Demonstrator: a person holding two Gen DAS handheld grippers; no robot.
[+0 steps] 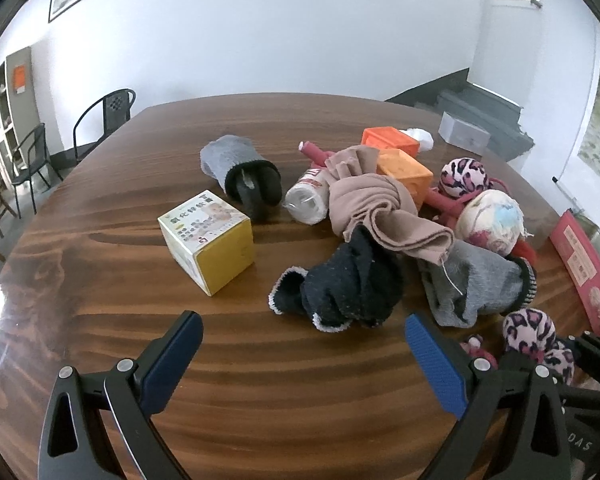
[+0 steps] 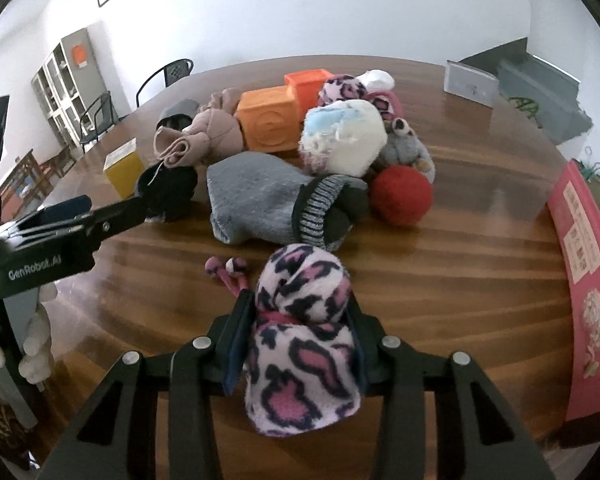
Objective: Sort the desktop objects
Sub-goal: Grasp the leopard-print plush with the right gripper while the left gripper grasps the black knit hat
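Observation:
My right gripper [image 2: 298, 344] is shut on a pink leopard-print plush toy [image 2: 302, 336], held just above the wooden table [image 2: 440, 280]; the same toy [image 1: 534, 334] shows at the right of the left wrist view. My left gripper [image 1: 304, 356] hangs open over bare table, its blue pads [image 1: 436, 368] just short of a dark navy sock [image 1: 340, 284]. Behind lie a beige sock [image 1: 376, 204], a grey sock [image 1: 480, 284], a yellow box [image 1: 208, 236], orange blocks [image 1: 404, 172], a white roll [image 1: 306, 196] and a pale fabric ball [image 1: 492, 216].
A red ball [image 2: 402, 196] and a grey plush [image 2: 406, 148] sit in the pile. A pink box [image 2: 588, 280] lies along the table's right edge, a grey box [image 2: 470, 86] at the back. Chairs [image 1: 100, 124] stand beyond the far left edge.

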